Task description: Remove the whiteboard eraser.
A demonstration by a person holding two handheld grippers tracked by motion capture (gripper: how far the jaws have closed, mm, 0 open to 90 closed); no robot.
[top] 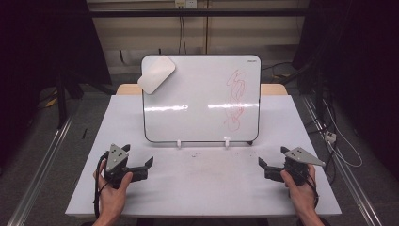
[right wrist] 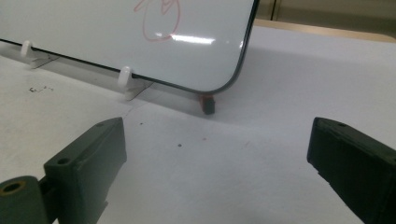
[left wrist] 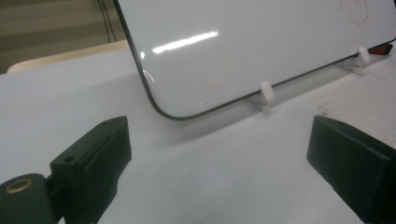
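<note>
Whiteboard propped near-upright on two white clip stands at the far middle of the white table, leaning back so that its face meets the person; a pale rounded eraser clings to its upper left corner, presumably by a magnet, well clear of the red scribble that runs down the right part of the board. The eraser and the scribble read as the work in hand, a wipe not yet begun, since both grippers rest far from either.

Left gripper held low over the near left of the table, jaws spread wide with nothing between them, aimed at the board's lower left corner; right gripper mirrors it at the near right, jaws likewise apart and empty, aimed at the lower right corner; the symmetrical, low pose suits a ready stance from which either hand may reach.

High view: the whole layout, including the eraser and the full length of the scribble. Left gripper view: the board's rounded lower left corner, a clip stand close up, and dark specks on the table surface. Right gripper view: the tail of the scribble and, tucked under the board's lower right corner, a small dark object with a red end, possibly the marker, though it is too far hidden to be sure; its far end shows at the right edge of the left gripper view.
</note>
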